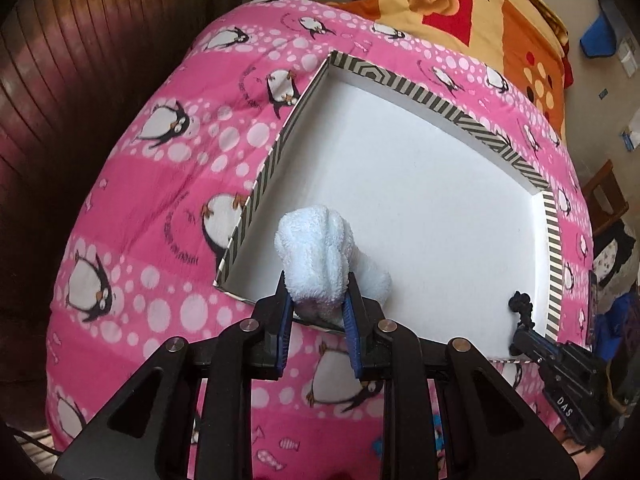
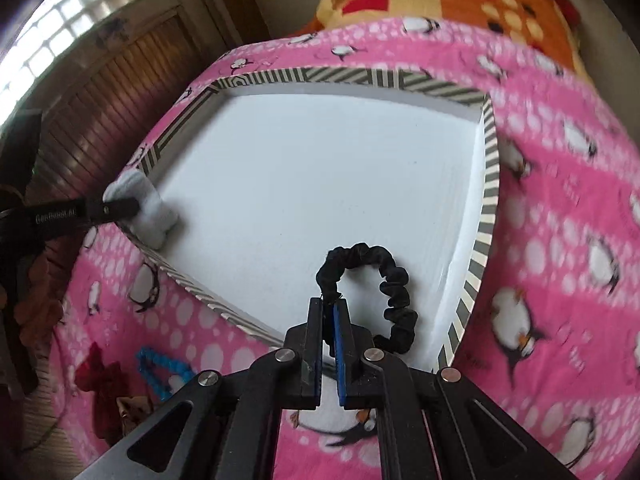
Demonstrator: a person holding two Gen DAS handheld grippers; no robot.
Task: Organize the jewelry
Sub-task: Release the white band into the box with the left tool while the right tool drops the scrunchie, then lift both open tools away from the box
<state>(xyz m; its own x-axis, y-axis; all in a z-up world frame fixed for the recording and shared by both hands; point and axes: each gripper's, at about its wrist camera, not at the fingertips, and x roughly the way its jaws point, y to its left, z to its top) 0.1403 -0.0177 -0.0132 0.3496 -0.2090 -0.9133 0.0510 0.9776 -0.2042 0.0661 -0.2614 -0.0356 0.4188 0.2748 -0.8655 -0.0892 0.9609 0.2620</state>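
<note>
A shallow white tray (image 1: 420, 184) with a black-and-white striped rim lies on a pink penguin blanket. My left gripper (image 1: 318, 300) is shut on a pale blue fluffy scrunchie (image 1: 320, 252), held over the tray's near left edge. In the right wrist view that scrunchie (image 2: 148, 208) sits at the tray's (image 2: 320, 168) left rim with the left gripper (image 2: 100, 210) on it. My right gripper (image 2: 330, 304) is shut on a black scrunchie (image 2: 384, 284), which hangs over the tray's near right part. The left wrist view shows the black scrunchie (image 1: 522, 306) and right gripper (image 1: 520, 330) at the tray's near right corner.
The pink penguin blanket (image 1: 160, 184) covers a bed, with an orange and yellow blanket (image 1: 500, 12) at the far end. Dark wooden panelling (image 1: 80, 60) stands to the left. A blue beaded item (image 2: 160, 368) and a red item (image 2: 98, 376) lie on the blanket left of the tray.
</note>
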